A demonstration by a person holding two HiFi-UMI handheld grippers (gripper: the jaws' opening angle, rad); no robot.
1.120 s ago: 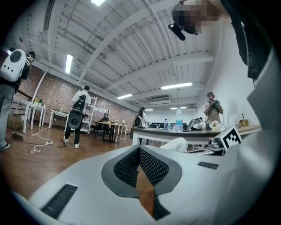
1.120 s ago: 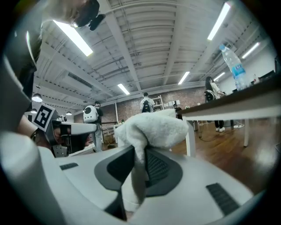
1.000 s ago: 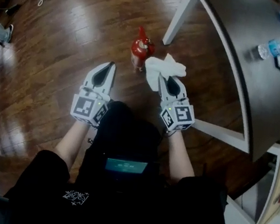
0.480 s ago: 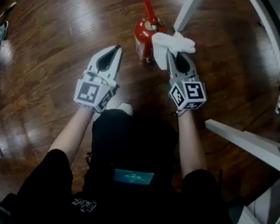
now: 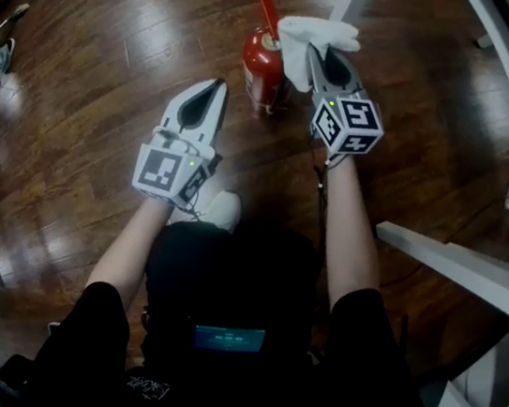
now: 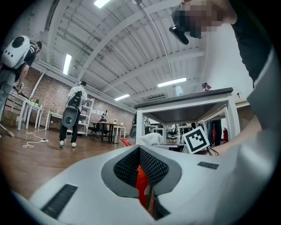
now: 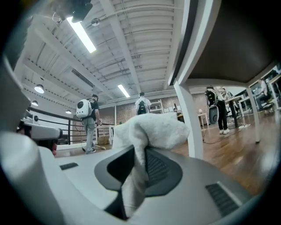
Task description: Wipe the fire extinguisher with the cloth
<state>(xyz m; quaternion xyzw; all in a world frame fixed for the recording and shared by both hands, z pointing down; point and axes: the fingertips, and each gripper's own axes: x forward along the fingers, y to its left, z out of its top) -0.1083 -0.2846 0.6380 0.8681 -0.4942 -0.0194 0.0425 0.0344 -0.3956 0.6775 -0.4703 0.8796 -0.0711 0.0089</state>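
Clenched on a bunched white cloth (image 5: 314, 32) with the fingers of the right gripper (image 5: 319, 63); pressed together and empty on the left gripper (image 5: 213, 90). Upright on the wooden floor (image 5: 105, 62), long axis vertical, lever topmost: a red fire extinguisher (image 5: 262, 64), with the cloth near its top.

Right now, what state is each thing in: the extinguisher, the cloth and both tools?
Extinguisher: upright on the floor, ungripped.
Cloth: bunched, beside the extinguisher's top; contact unclear.
Right tool: shut on the cloth.
Left tool: shut, empty.
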